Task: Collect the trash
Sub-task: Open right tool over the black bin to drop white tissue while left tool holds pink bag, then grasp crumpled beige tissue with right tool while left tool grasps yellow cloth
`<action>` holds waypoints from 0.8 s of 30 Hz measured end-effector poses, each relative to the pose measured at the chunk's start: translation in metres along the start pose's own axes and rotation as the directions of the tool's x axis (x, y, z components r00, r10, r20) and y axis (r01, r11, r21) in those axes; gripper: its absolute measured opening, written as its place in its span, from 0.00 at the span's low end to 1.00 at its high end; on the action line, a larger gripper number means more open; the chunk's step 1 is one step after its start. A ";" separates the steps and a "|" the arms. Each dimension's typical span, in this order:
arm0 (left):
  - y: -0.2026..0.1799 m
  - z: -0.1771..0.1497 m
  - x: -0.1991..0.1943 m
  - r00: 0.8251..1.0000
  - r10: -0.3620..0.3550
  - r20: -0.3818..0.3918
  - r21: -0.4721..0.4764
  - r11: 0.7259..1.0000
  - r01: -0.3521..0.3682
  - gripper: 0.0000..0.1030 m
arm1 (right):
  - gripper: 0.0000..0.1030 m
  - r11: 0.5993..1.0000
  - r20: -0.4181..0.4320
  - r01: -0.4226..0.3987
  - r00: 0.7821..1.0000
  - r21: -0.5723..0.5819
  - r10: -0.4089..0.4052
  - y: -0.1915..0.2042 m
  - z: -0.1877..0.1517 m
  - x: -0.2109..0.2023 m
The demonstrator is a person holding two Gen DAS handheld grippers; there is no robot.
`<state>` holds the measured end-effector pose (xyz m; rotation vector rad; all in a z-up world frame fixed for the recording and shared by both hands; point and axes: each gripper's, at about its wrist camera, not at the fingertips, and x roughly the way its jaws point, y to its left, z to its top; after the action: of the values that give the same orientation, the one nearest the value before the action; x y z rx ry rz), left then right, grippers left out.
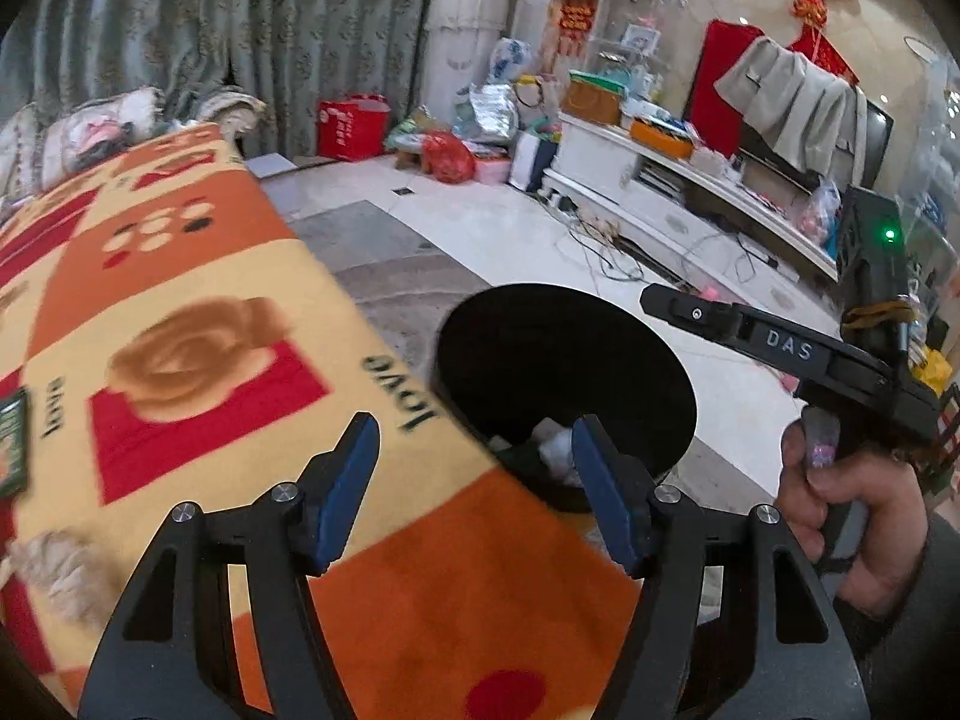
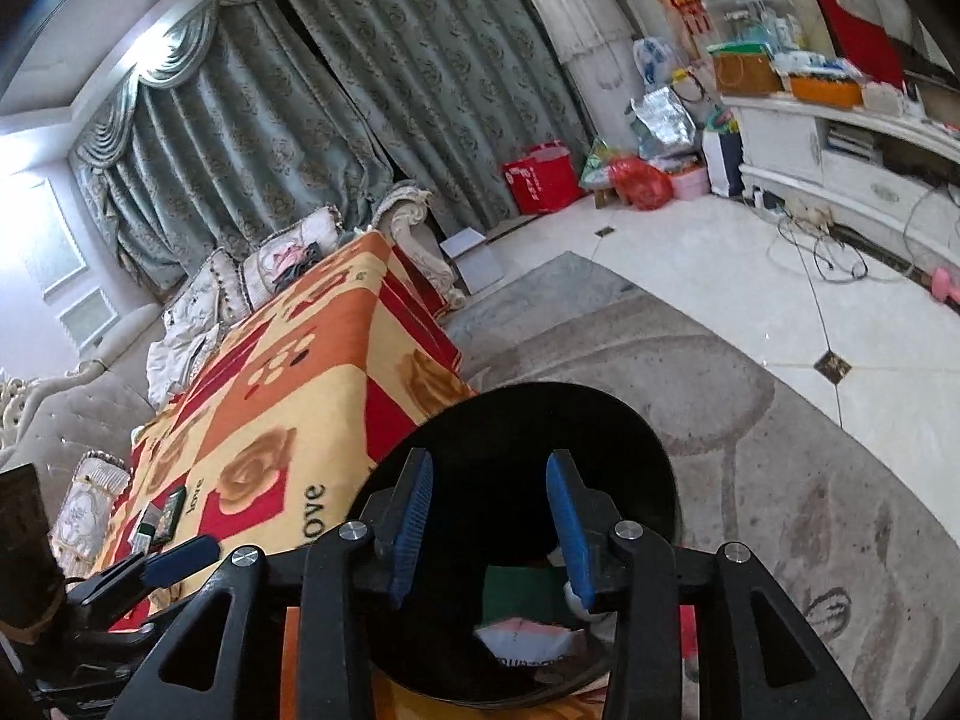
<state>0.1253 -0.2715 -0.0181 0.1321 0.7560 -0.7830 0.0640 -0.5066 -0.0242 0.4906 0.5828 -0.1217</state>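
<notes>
A black round bin (image 1: pixel 564 354) stands on the floor against the edge of a table under an orange, yellow and red cloth (image 1: pixel 198 276). Crumpled white paper (image 1: pixel 555 447) lies inside it. My left gripper (image 1: pixel 474 426) is open and empty, its blue pads spanning the table edge and the bin's near rim. In the right wrist view my right gripper (image 2: pixel 491 459) hangs open over the bin (image 2: pixel 636 450), nothing between its pads. Below it lie a white and pink wrapper (image 2: pixel 528 639) and a green piece (image 2: pixel 522 594). Small green packets (image 2: pixel 165 516) rest on the cloth.
A person's hand (image 1: pixel 840 504) holds the right tool, whose finger (image 1: pixel 690 312) reaches above the bin's far side. A grey rug (image 2: pixel 750 432) and white tiles surround the bin. Cushions (image 2: pixel 288 258) sit past the table. A white cabinet (image 1: pixel 648 180), cables and bags line the far wall.
</notes>
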 end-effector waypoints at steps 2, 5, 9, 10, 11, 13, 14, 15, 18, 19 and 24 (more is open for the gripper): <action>0.013 -0.007 -0.019 1.000 0.025 0.018 -0.026 0.999 -0.024 0.64 | 0.37 0.999 0.009 -0.017 1.000 -0.028 0.017 0.012 0.000 0.000; 0.042 -0.020 -0.051 0.996 0.080 0.040 -0.086 0.993 -0.076 0.64 | 0.37 0.991 -0.001 -0.069 0.998 -0.119 0.070 0.047 -0.002 0.003; 0.085 -0.043 -0.089 0.984 0.167 0.056 -0.163 0.974 -0.156 0.64 | 0.38 0.956 -0.056 -0.198 0.980 -0.216 0.190 0.095 -0.015 0.010; 0.094 -0.049 -0.097 0.980 0.190 0.055 -0.172 0.969 -0.178 0.64 | 0.40 0.938 -0.084 -0.256 0.966 -0.235 0.242 0.112 -0.020 0.012; 0.106 -0.056 -0.106 0.974 0.221 0.051 -0.181 0.961 -0.209 0.64 | 0.40 0.921 -0.110 -0.296 0.955 -0.254 0.276 0.126 -0.025 0.014; 0.130 -0.071 -0.122 0.961 0.273 0.039 -0.197 0.945 -0.260 0.64 | 0.41 0.883 -0.166 -0.365 0.930 -0.295 0.329 0.155 -0.038 0.021; 0.142 -0.078 -0.129 0.955 0.296 0.032 -0.207 0.936 -0.283 0.64 | 0.42 0.868 -0.188 -0.390 0.919 -0.306 0.346 0.166 -0.043 0.024; 0.157 -0.087 -0.138 0.947 0.321 0.024 -0.220 0.925 -0.308 0.64 | 0.42 0.846 -0.219 -0.424 0.903 -0.323 0.369 0.180 -0.050 0.028; 0.187 -0.104 -0.149 0.931 0.366 -0.002 -0.240 0.903 -0.355 0.64 | 0.53 0.786 -0.285 -0.476 0.876 -0.394 0.388 0.219 -0.074 0.038; 0.198 -0.110 -0.152 0.928 0.372 -0.011 -0.244 0.899 -0.363 0.64 | 0.60 0.771 -0.304 -0.479 0.875 -0.420 0.378 0.231 -0.082 0.044; 0.236 -0.130 -0.153 0.918 0.393 -0.051 -0.272 0.879 -0.391 0.64 | 0.60 0.734 -0.390 -0.511 0.850 -0.448 0.354 0.261 -0.103 0.073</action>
<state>0.1410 0.0364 -0.0504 0.0268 0.7942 -0.2846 0.1377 -0.2263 -0.0319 0.0759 0.7303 0.5725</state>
